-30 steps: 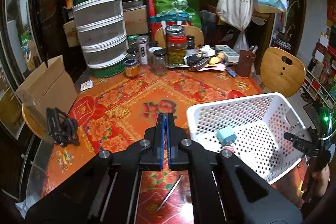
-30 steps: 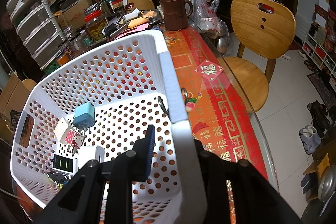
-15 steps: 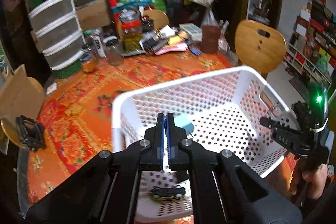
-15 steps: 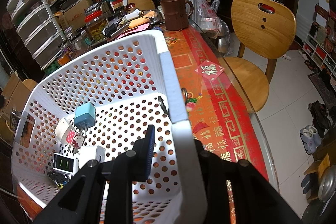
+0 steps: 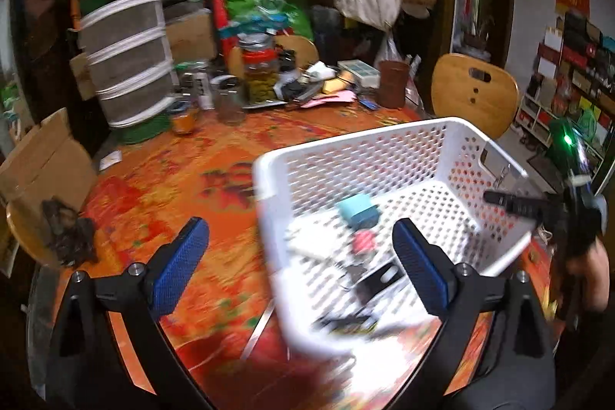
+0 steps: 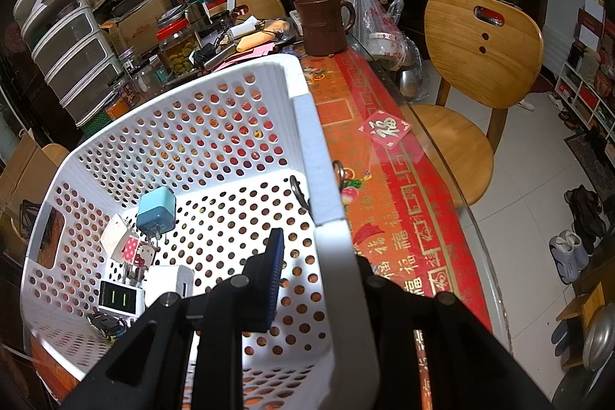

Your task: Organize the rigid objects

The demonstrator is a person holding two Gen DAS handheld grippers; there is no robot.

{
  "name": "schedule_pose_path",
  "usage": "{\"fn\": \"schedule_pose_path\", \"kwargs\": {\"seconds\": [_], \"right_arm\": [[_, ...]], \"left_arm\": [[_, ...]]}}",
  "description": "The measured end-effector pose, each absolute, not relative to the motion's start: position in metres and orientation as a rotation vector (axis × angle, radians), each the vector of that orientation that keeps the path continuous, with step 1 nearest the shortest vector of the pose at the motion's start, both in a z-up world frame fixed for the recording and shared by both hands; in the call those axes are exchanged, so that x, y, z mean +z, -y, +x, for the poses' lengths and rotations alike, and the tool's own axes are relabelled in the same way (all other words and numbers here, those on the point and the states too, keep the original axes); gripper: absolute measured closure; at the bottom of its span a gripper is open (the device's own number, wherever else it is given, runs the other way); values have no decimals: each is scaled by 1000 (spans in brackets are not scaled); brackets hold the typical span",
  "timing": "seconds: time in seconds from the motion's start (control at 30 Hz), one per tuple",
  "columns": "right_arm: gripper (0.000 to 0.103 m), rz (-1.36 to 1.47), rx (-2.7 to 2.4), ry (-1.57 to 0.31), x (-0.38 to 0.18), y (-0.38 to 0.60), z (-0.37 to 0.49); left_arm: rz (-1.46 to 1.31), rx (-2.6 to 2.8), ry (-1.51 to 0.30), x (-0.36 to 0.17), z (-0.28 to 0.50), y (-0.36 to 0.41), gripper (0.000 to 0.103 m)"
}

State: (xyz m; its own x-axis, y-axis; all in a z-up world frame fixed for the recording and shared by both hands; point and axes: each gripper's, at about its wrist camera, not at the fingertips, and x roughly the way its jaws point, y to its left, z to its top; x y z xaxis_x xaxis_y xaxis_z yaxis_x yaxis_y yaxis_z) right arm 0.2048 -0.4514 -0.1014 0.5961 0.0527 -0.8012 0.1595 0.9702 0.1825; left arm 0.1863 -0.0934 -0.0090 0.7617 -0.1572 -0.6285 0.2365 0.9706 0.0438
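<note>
Your left gripper (image 5: 300, 256) has just been opening and now stands wide, with no object pinched between its blue pads (image 5: 180, 260); only the near corner of the white basket (image 5: 346, 148) shows in the gap. It hangs over that corner, one finger outside the wall over the red tablecloth (image 5: 153, 187), the other finger over the basket floor. I read this as the end of a drop: whatever you carried is let go, though the blur hides which piece it was.

Just below your left finger, on the cloth, lies a thin metal strip (image 5: 255, 329), tweezers perhaps, outside the basket. Farther off to the left sits a dark tangled object (image 5: 69, 237) on a chair by a cardboard box (image 5: 34, 156). Either could be your next pick; the strip is nearer, and being flat on the cloth it calls for a low, narrow pinch.

Ahead of your right finger, the basket already holds a pale blue charger (image 6: 157, 212), a pink dotted plug (image 6: 132, 248), a white adapter (image 6: 169, 281) and a black-fronted charger (image 6: 115, 298), all bunched in the corner.

On to your right gripper (image 6: 319, 268): it is clamped narrow on the basket's side wall (image 6: 307, 125), one finger inside, one outside, steadying it. Hold that grip while the left goes hunting.
</note>
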Motion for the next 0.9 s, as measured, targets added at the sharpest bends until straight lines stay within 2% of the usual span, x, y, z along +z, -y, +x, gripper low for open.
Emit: {"fn": "schedule_pose_path", "kwargs": {"seconds": [0.1,0.2,0.4,0.5,0.57,0.6,0.63,0.67,0.77,0.9], "right_arm": [[79,246,-62,-932,-101,452,205],[79,250,-68,-932,-102,452,205],[79,249,-71,-932,-102,453,205],[79,249,-70,-935,-103,454,204],[79,248,-69,-934,-103,454,204],[79,249,-69,-934,-103,454,204],[79,248,-70,-934,-103,454,204],[79,248,-70,-934,-103,454,204],[79,249,-69,-934,-103,455,204],[79,249,-69,-933,-103,455,204]], "left_arm": [[150,-148,-681,-23,166,47,3],[184,-106,-763,-63,165,13,3],[238,-179,-905,-138,184,16,10],[241,-186,-945,-160,196,28,21],[218,-201,-972,-169,202,29,41],[191,-210,-967,-169,206,29,46],[162,-213,-976,-170,209,26,57],[154,-225,-982,-172,211,27,74],[199,-241,-984,-174,210,40,97],[211,-248,-971,-170,205,45,98]]}}
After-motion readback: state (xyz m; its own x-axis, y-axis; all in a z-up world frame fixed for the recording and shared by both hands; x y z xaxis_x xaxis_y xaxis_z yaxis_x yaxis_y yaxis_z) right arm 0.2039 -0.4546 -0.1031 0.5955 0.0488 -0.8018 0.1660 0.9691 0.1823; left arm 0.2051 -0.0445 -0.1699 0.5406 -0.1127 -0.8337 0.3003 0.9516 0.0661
